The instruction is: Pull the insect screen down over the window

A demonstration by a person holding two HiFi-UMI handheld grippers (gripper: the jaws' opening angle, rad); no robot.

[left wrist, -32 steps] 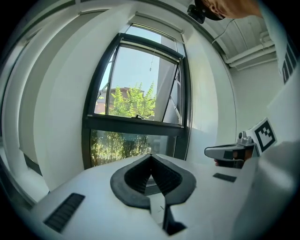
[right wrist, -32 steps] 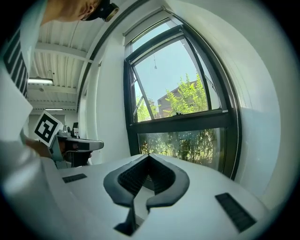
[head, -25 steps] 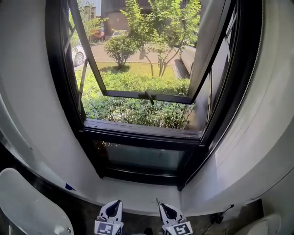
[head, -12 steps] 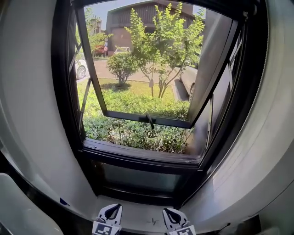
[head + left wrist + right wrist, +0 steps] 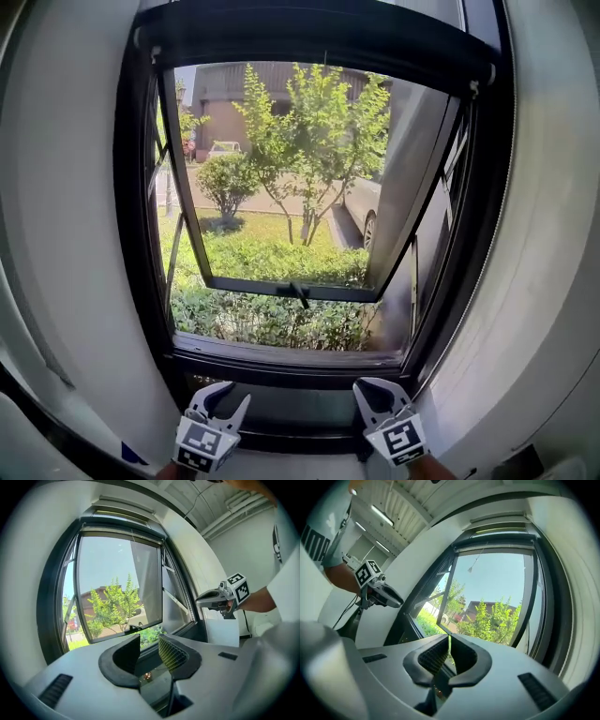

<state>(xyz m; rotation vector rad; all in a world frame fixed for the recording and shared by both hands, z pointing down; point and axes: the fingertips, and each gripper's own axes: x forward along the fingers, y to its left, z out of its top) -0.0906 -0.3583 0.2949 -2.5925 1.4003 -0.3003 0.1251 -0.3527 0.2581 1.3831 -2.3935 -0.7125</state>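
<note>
Hanging across the top of the window frame (image 5: 131, 234), the black box of the insect screen (image 5: 309, 42) sits above the uncovered opening, and the glass pane (image 5: 281, 187) is swung outward. Well below it, my left hand-held gripper (image 5: 230, 398) has jaws a little apart; they were just opening, with nothing between. My right hand-held gripper (image 5: 367, 392) has its jaws together and is empty.

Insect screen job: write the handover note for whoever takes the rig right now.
Left tongs: jaws have just been opening, nothing between them.
Right tongs: shut, empty.
Both sit low by the sill.
Window sash is swung outward.
Screen not down; it seems rolled in the top housing, pull cord hanging.
Done: nothing yet.
To do: reach up, grip the pull, draw the screen down.
</note>
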